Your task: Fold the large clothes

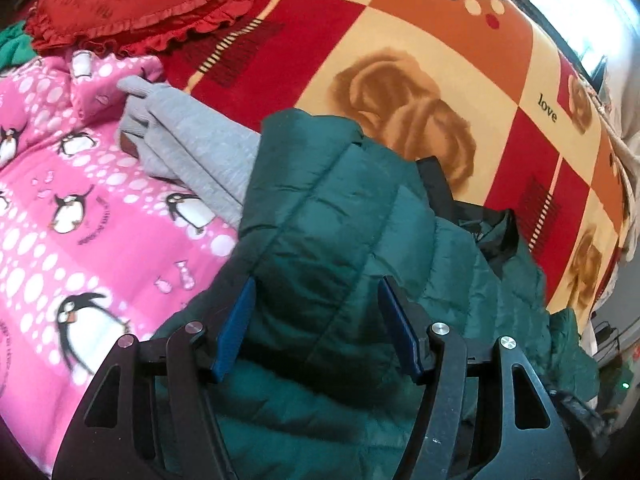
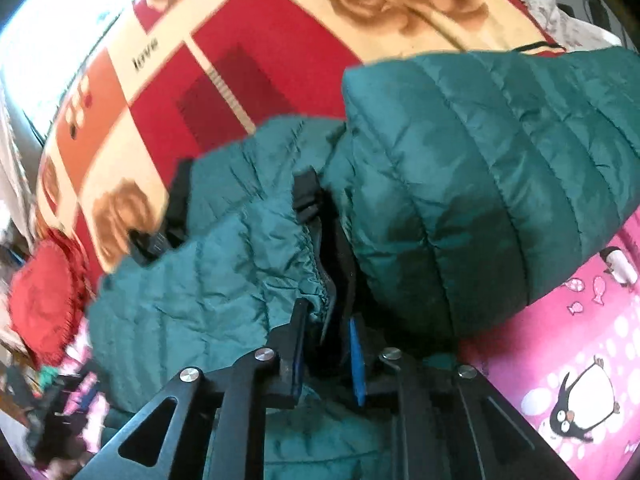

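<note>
A dark green quilted puffer jacket (image 1: 340, 216) lies bunched on the bed, partly over a pink penguin quilt (image 1: 80, 208). My left gripper (image 1: 316, 300) is open, its blue pads either side of a jacket fold, just above it. In the right wrist view the jacket (image 2: 460, 184) fills the middle, one padded part folded over. My right gripper (image 2: 326, 320) is nearly closed on the jacket's gathered edge with black lining (image 2: 320, 280).
A grey sweater (image 1: 188, 148) lies on the pink quilt beside the jacket. A red frilled heart cushion (image 1: 132, 4) sits at the far left. The bed has a red, orange and cream rose blanket (image 1: 420, 60). Clutter lies off the bed's edge (image 2: 60, 408).
</note>
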